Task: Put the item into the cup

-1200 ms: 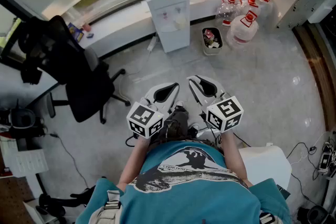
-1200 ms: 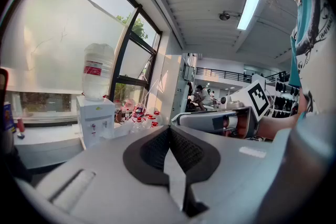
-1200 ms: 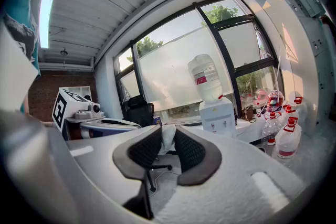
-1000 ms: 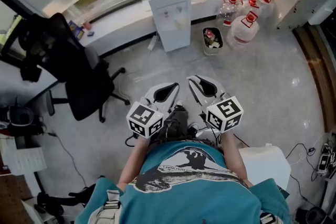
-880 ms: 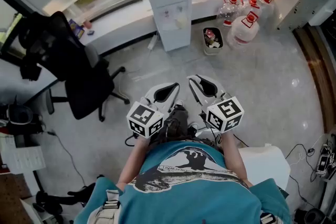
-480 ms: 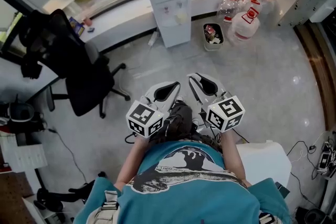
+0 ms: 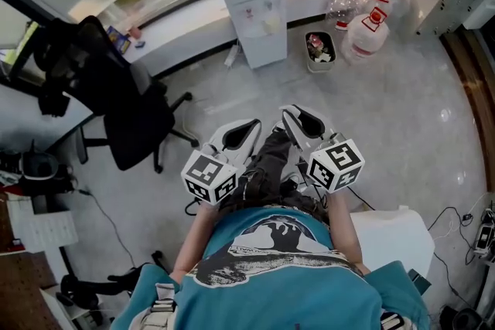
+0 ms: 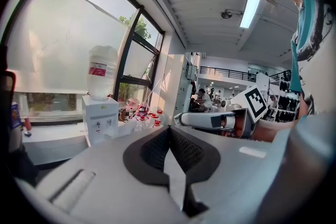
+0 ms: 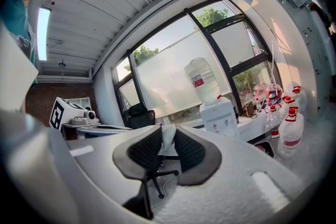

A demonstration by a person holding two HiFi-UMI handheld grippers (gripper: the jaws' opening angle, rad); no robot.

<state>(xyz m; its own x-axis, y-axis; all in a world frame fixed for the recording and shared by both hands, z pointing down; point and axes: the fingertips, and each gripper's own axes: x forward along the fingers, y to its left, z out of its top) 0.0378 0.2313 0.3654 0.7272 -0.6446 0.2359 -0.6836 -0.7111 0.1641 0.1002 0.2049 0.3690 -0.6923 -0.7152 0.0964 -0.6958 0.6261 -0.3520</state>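
I see no cup in any view. The person stands on a grey floor with both grippers held level at the waist. In the right gripper view my right gripper (image 9: 167, 147) has its dark pads closed on a small crumpled white item (image 9: 168, 132) that sticks up between them. From the head view the right gripper (image 7: 286, 113) hides that item. My left gripper (image 7: 255, 125) is beside it. In its own view the left gripper (image 8: 169, 131) has its pad tips touching, with nothing between them.
A water dispenser (image 7: 259, 0) stands ahead by the window ledge. Beside it are a small waste bin (image 7: 319, 52) and several large water bottles (image 7: 363, 31). A black office chair (image 7: 128, 108) is at the left, a white box (image 7: 390, 236) at the right. Cables lie on the floor.
The floor and furniture have slid a little in the head view. A dark trouser leg has come forward between the grippers. Both grippers keep their pose and their jaws look unchanged.
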